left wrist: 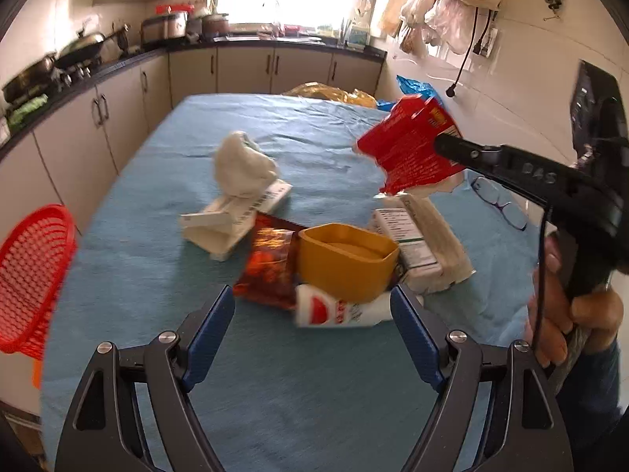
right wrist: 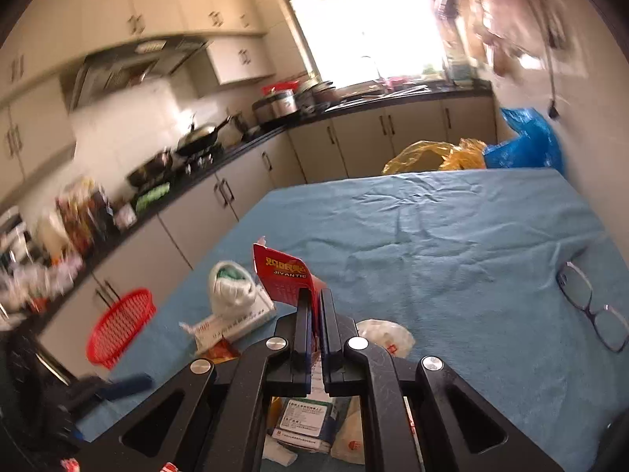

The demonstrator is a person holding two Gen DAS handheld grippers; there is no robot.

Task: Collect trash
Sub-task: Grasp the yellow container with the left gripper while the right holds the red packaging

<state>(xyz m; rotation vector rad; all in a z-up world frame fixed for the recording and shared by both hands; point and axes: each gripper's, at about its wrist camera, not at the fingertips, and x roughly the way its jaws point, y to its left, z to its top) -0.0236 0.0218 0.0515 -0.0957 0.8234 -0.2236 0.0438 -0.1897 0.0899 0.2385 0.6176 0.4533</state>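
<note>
My right gripper is shut on a torn red carton and holds it above the table; it shows in the left wrist view too. My left gripper is open, low over the blue tablecloth, its fingers on either side of a white tube. Just beyond lie a yellow tub, a brown foil wrapper, a white box, a flat white carton and a crumpled white bag.
A red basket stands off the table's left edge, seen also in the right wrist view. Glasses lie at the table's right. Yellow and blue bags sit at the far end. Kitchen counters run along the left and back.
</note>
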